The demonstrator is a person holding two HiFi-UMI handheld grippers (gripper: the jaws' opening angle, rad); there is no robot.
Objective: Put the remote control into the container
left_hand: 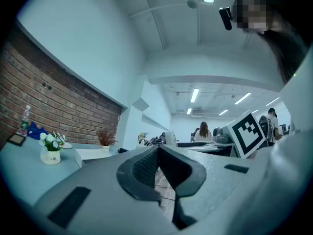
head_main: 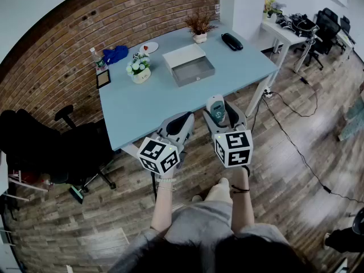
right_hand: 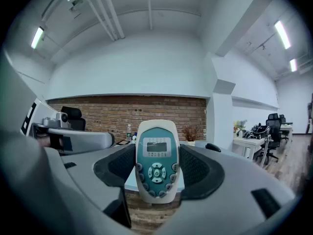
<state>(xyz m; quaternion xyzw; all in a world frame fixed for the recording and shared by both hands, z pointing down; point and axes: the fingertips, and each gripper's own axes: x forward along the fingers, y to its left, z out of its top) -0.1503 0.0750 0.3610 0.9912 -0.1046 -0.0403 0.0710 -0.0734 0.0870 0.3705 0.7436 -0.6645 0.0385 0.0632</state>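
While the remote control (right_hand: pixel 156 151) is held upright between the pads of the right gripper (right_hand: pixel 156 173), its screen and buttons are turned towards that gripper's camera, and its rounded top is seen standing above the jaws. The jaws of the left gripper (left_hand: pixel 157 153) are brought together at their tips, and nothing is gripped between them (only floorboards are glimpsed through the slit lower down). Both grippers are held side by side just off the near edge of the table (head_main: pixel 148 107), the right one towards the near right corner. The container (head_main: pixel 199 77), a shallow grey tray with a white flap behind it, is set towards the far edge, about midway along it and well apart from the remote. A white pot of flowers (head_main: pixel 139 70) is placed to its left, a pot of dried plant (head_main: pixel 199 27) at the far edge, and a black object (head_main: pixel 231 41) near the far right corner. A black office chair (head_main: pixel 34 144) is seen beyond the left edge.
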